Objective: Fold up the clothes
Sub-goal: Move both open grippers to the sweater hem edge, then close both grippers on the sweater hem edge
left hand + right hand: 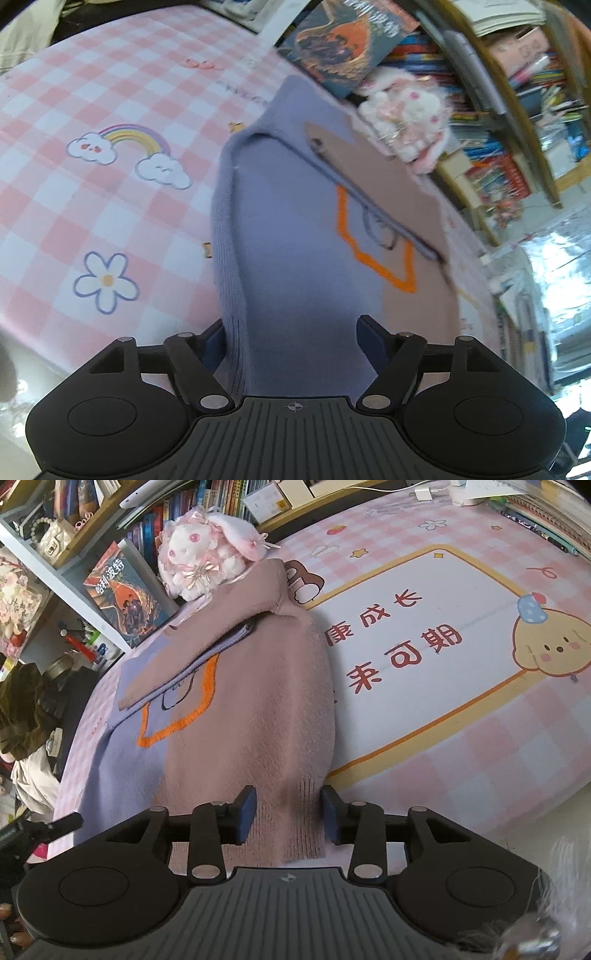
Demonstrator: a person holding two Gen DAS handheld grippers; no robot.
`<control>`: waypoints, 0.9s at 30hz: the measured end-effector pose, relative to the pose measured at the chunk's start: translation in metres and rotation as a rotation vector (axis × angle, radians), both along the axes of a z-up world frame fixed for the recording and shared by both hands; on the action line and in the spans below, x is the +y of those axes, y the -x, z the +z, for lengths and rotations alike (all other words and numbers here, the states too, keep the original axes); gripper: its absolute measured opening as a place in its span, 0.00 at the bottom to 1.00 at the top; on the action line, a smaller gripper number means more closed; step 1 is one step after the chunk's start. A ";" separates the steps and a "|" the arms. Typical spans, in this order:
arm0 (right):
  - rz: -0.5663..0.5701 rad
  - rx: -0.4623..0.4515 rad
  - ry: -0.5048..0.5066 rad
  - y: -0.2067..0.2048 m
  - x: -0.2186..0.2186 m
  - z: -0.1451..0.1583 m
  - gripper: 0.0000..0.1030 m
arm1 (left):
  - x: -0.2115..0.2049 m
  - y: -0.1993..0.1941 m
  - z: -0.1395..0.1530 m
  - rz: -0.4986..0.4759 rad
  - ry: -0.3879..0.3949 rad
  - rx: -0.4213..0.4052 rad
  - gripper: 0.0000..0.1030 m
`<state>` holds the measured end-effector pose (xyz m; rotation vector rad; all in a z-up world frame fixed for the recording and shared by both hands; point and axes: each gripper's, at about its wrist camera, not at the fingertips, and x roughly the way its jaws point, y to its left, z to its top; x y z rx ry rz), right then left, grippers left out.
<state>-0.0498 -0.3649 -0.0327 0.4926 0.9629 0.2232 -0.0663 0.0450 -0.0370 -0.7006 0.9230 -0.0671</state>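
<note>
Sweater (255,709) hem right up close in both views, a two-tone knit, lilac on one half and dusty pink on the other, lying on the pink checked desk mat (92,206) with its hem toward the cameras. Left gripper (291,339) straddles the lilac edge, jaws spread well apart, fabric between the blue pads but neither pad pressing on it, so nothing is gripped. Right gripper (288,812) does the same on the pink ribbed hem, its jaws only partly parted and the pads standing just clear of the knit on both sides. Moving outward, an orange stitched outline (177,716) crosses the chest where the two colours meet, and a pink sleeve (207,642) lies folded diagonally over the body. Alongside the sweater, the mat shows a rainbow with clouds (129,151) in the left view and a white panel of printed characters (413,642) in the right. At the far end, a fluffy white and pink plush toy (203,557) sits just beyond the shoulder, beside an upright book (125,598), with shelves of books (491,158) behind.
</note>
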 end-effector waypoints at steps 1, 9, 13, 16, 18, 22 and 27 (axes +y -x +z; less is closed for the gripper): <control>-0.001 0.000 0.000 0.000 0.000 0.000 0.37 | 0.001 -0.002 -0.001 0.001 -0.002 0.008 0.69; -0.019 0.012 0.021 -0.001 0.000 0.000 0.18 | 0.010 0.003 -0.011 0.043 -0.001 0.047 0.04; -0.007 0.023 0.014 0.003 -0.004 -0.003 0.09 | 0.012 0.012 -0.012 0.054 0.017 0.043 0.03; -0.008 0.028 -0.002 0.009 -0.009 -0.002 0.09 | 0.015 0.021 -0.010 0.063 0.040 0.028 0.03; -0.012 0.027 -0.021 0.015 -0.014 0.001 0.09 | 0.018 0.030 -0.009 0.076 0.061 0.017 0.03; -0.007 0.026 -0.052 0.029 -0.023 0.006 0.09 | 0.022 0.051 -0.009 0.106 0.090 0.009 0.03; 0.009 0.052 -0.067 0.051 -0.031 0.004 0.09 | 0.018 0.081 -0.013 0.124 0.109 0.014 0.03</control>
